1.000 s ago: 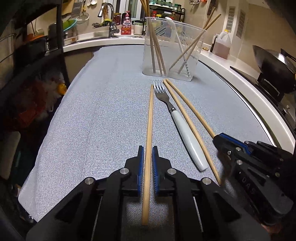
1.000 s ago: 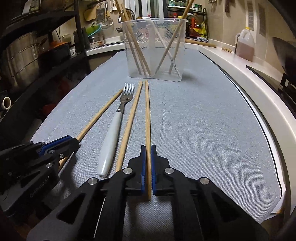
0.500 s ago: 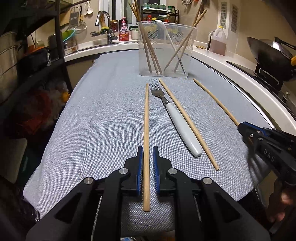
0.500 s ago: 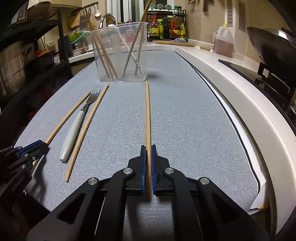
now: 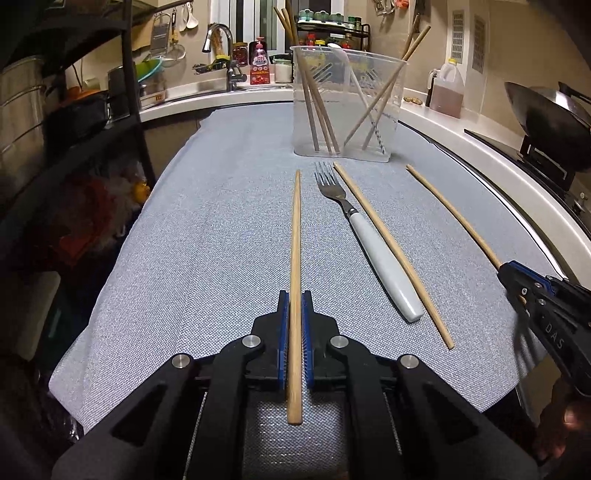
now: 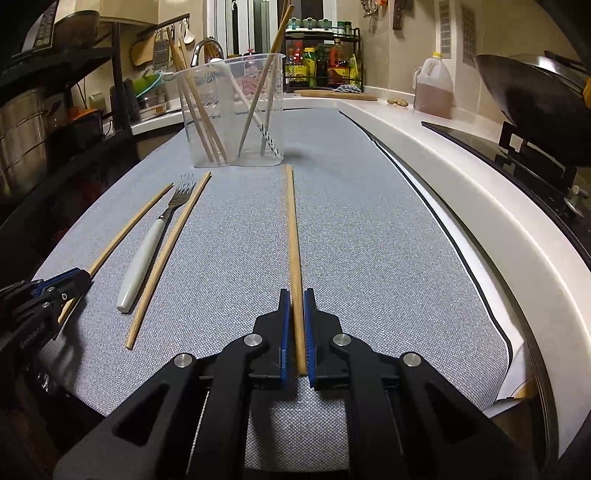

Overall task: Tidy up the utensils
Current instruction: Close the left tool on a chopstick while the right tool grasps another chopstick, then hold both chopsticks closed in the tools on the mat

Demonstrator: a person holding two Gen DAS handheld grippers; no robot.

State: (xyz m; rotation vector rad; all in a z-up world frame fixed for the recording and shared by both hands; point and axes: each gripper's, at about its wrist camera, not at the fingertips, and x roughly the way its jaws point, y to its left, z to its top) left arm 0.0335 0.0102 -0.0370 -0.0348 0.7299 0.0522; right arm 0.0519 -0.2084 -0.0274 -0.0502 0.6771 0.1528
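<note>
Gripping: my left gripper is clamped on a chopstick, the blue pads pressed to both its sides; my right gripper likewise pinches its own chopstick.
Left stick: it runs straight ahead from the jaws toward the holder, its blunt end poking back past the pads. Whether its far tip touches the cloth I cannot tell.
Right stick: points forward along my fingers, far tip near the holder's base, just to its right in the right view; the near end stops between the pads.
Holder: a clear plastic tub standing upright at the far end of the cloth — several chopsticks and a white-handled utensil lean inside it, plus a striped straw.
Fork: lies flat on the cloth, tines toward the holder, white handle toward me, between my two held sticks.
Loose stick: lies on the cloth just right of the fork, close along its handle and nearly parallel — contact I cannot make out.
Grippers: well apart, left one at the cloth's left side, right one at its right; each shows at the edge of the other's view.
Surroundings: sink tap beyond the holder, oil jug and a dark wok on the right counter.
</note>
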